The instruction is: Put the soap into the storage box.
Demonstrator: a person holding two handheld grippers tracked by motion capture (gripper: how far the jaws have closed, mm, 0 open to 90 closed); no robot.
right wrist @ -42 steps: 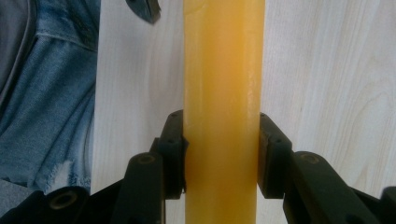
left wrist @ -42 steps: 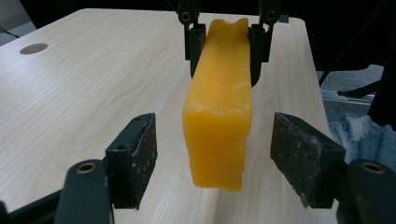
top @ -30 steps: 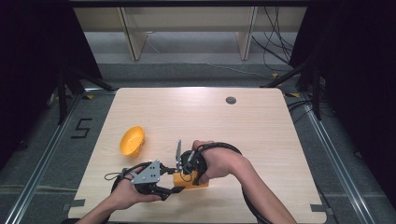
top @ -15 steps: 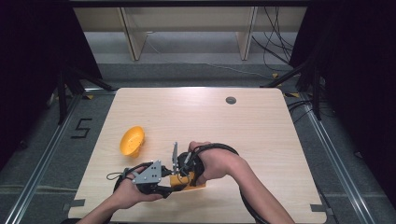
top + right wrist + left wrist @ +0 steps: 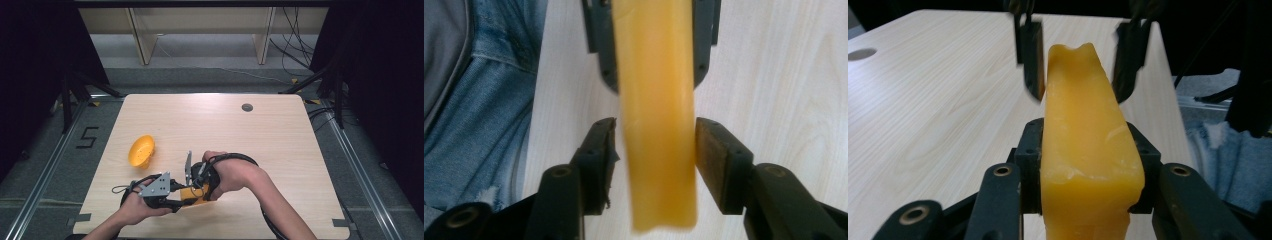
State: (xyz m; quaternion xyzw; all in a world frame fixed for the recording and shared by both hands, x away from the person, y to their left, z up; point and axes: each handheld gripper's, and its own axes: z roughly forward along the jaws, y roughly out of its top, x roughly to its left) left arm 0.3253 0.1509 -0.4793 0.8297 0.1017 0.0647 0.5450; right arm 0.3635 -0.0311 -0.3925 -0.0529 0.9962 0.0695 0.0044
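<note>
A yellow wedge-shaped block (image 5: 1085, 130) sits clamped between the pads of my left gripper (image 5: 1085, 150), whose jaws have just been closing on it. In the right gripper view the same block (image 5: 656, 115) runs lengthwise between my right gripper's (image 5: 656, 145) jaws. Those jaws have just been opening and now stand slightly off its sides. In the high view both hands meet near the table's front edge, with the left gripper (image 5: 172, 199) and right gripper (image 5: 199, 186) pointing at each other around the block (image 5: 196, 196).
An orange bowl (image 5: 141, 151) lies tipped on the light wooden table (image 5: 280, 145), left of the hands. A round cable hole (image 5: 247, 107) sits near the far edge. The person's jeans (image 5: 479, 100) show past the table's front edge.
Both hands have drifted slightly to the left along the front edge. The block stays between the two grippers.
</note>
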